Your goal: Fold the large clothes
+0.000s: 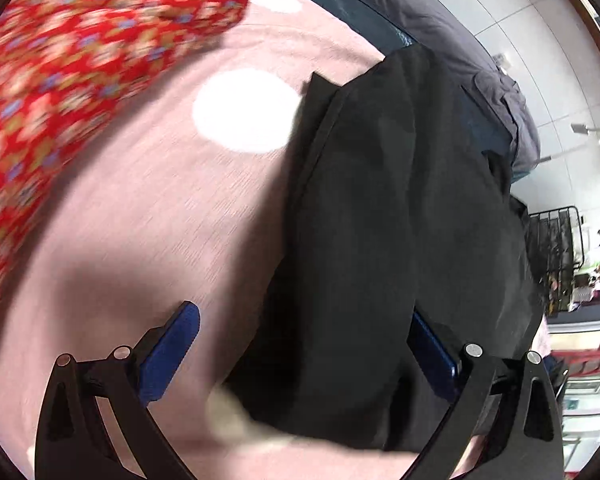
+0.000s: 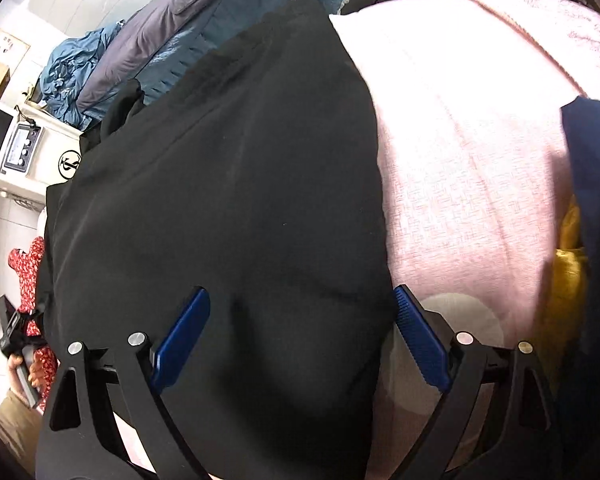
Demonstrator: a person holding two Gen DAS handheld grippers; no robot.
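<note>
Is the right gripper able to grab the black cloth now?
Probably yes. The right gripper is open, and the black cloth lies right between its fingers, nothing covering it.

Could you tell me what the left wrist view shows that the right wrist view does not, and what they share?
Only the left wrist view shows the white dot on the pink sheet. Only the right wrist view shows a yellow cloth, a navy cloth and a white appliance. Both show the black garment and open tongs: left tongs, right tongs.
</note>
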